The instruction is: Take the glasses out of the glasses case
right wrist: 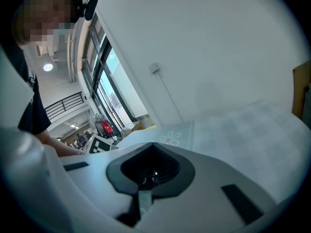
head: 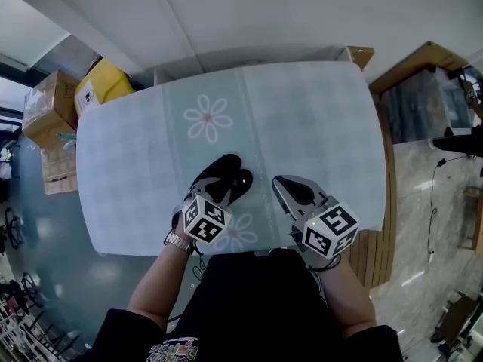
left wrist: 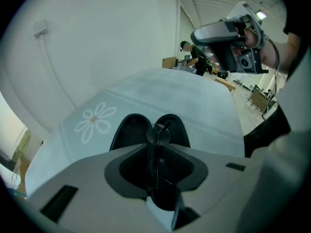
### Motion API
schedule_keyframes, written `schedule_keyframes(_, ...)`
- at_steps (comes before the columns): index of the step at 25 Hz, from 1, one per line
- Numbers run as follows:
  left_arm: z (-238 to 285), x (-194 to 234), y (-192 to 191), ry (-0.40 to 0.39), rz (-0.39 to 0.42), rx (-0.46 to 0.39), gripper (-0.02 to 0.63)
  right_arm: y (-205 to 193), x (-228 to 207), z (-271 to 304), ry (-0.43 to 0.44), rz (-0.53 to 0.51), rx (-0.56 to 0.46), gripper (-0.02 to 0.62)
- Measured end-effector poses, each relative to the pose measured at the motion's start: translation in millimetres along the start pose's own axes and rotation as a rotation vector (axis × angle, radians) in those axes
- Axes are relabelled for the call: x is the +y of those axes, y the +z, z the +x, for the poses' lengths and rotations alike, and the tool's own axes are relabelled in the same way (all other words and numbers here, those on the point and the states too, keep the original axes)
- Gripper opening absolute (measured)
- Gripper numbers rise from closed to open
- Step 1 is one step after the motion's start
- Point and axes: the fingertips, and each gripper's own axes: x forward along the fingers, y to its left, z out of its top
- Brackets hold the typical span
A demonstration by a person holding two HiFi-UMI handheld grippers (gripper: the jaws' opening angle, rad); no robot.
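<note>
Closest to the lens: dark shirt [head: 256, 300] and two bare forearms [head: 156, 283], reaching out over the table [head: 309, 119] and its pale flowered cloth. Far left, off the table's edge, stacked cardboard boxes [head: 47, 104] and a yellow box [head: 106, 81], well out of the way of the work.

Next, left gripper [head: 219, 192], tilted down over the black glasses case [head: 226, 170] lying open near the table's front edge. Closed tight on the glasses [left wrist: 158, 136], thin frame edge-on down the seam between the jaws, one round lens showing at the tips. Probably pinched by the frame to spare the lenses. Cannot tell whether fully clear of the case yet.

Rightmost, right gripper [head: 281, 184], jaws together on nothing, held in the air just beside the case. Likely parked clear of the lift, near enough to steady the case.
</note>
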Motion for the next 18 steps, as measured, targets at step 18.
schedule_keyframes(18, 25, -3, -10, -0.041, -0.014, 0.117, 0.094, -10, -15, 0, -0.022, 0.062, 0.006, 0.023)
